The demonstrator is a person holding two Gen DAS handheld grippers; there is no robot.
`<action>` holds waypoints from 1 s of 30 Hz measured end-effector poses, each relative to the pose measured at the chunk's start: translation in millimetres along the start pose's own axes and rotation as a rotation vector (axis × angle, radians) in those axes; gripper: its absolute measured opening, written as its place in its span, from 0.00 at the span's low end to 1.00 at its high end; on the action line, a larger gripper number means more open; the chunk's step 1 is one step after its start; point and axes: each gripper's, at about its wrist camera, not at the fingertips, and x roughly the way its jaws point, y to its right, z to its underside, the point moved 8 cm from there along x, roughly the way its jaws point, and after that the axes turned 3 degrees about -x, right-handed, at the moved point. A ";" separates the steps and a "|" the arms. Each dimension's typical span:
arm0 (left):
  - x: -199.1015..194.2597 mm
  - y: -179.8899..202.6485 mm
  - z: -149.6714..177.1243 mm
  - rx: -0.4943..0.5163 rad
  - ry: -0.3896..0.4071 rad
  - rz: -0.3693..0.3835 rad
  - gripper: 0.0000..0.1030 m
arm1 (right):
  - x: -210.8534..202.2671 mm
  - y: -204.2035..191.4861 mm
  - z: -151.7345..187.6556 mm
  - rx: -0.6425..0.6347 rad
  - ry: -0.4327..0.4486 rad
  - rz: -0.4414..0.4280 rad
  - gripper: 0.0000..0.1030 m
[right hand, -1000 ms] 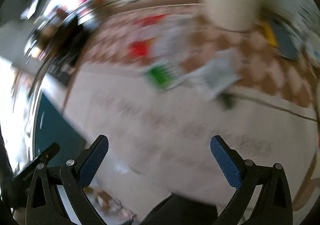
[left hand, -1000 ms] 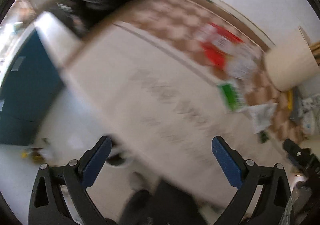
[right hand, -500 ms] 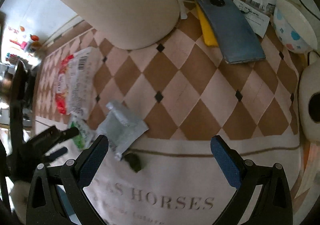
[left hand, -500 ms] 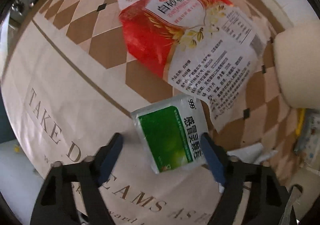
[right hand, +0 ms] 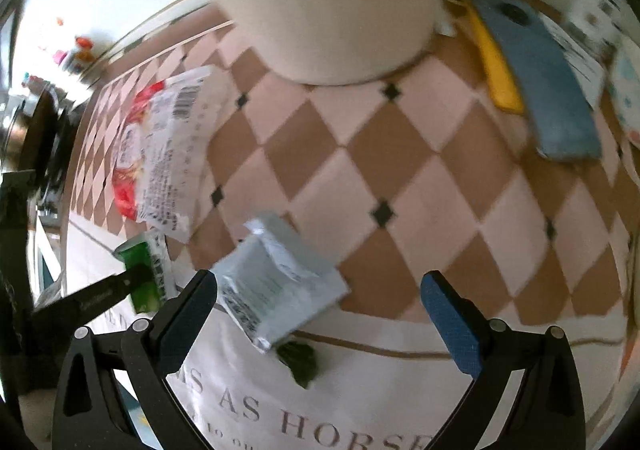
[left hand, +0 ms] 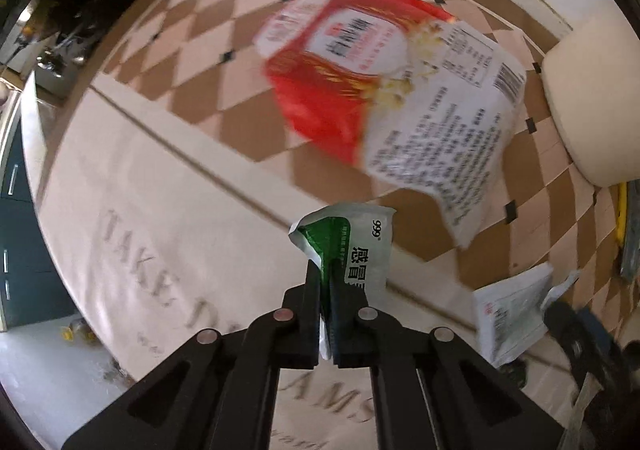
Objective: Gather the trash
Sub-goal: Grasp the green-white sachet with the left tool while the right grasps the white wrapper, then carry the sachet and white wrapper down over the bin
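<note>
My left gripper (left hand: 325,282) is shut on a green and white medicine sachet (left hand: 352,246), lifted a little off the tablecloth; it also shows in the right wrist view (right hand: 146,274). A red and white food bag (left hand: 384,90) lies flat beyond it, also in the right wrist view (right hand: 160,158). A grey-white torn pouch (right hand: 276,282) lies between my open right gripper's (right hand: 320,310) fingers, near the left finger; it also shows in the left wrist view (left hand: 516,314). A small dark green scrap (right hand: 300,362) lies just below the pouch.
A cream cylindrical bin (right hand: 320,2) stands at the back of the checkered cloth (right hand: 400,178). A blue phone (right hand: 540,82) on a yellow object (right hand: 492,62) and a dotted bowl (right hand: 628,90) lie right. The table edge and dark cabinet (left hand: 20,230) are left.
My left gripper has closed on the green sachet and raised it. My right gripper has moved closer to the grey pouch, which now sits between its fingers.
</note>
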 end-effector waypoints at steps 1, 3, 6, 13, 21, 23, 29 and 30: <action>-3.8 -7.9 2.0 -0.003 0.009 -0.010 0.01 | 4.0 -5.9 -0.6 -0.022 -0.002 0.004 0.91; -10.1 -18.5 4.8 -0.015 0.021 -0.018 0.01 | 14.8 -16.3 -0.9 -0.064 -0.020 0.018 0.61; -19.9 -34.8 9.4 -0.038 0.038 -0.028 0.01 | 21.7 -30.4 -3.6 -0.139 0.007 0.063 0.18; -46.9 -56.8 17.2 -0.054 0.110 -0.045 0.01 | 14.0 -51.5 -1.2 -0.189 0.064 0.044 0.05; -86.1 -91.6 26.9 -0.038 0.227 -0.005 0.01 | -38.5 -75.0 -5.1 -0.194 0.149 -0.027 0.04; -96.7 -101.0 31.2 -0.031 0.258 -0.002 0.01 | -55.2 -84.2 -1.8 -0.197 0.171 -0.049 0.04; -129.2 -152.3 64.1 -0.057 0.325 0.032 0.01 | -95.6 -120.3 33.6 -0.237 0.222 -0.086 0.04; -132.0 -161.0 69.8 -0.061 0.330 0.033 0.01 | -100.3 -128.9 42.6 -0.246 0.228 -0.088 0.04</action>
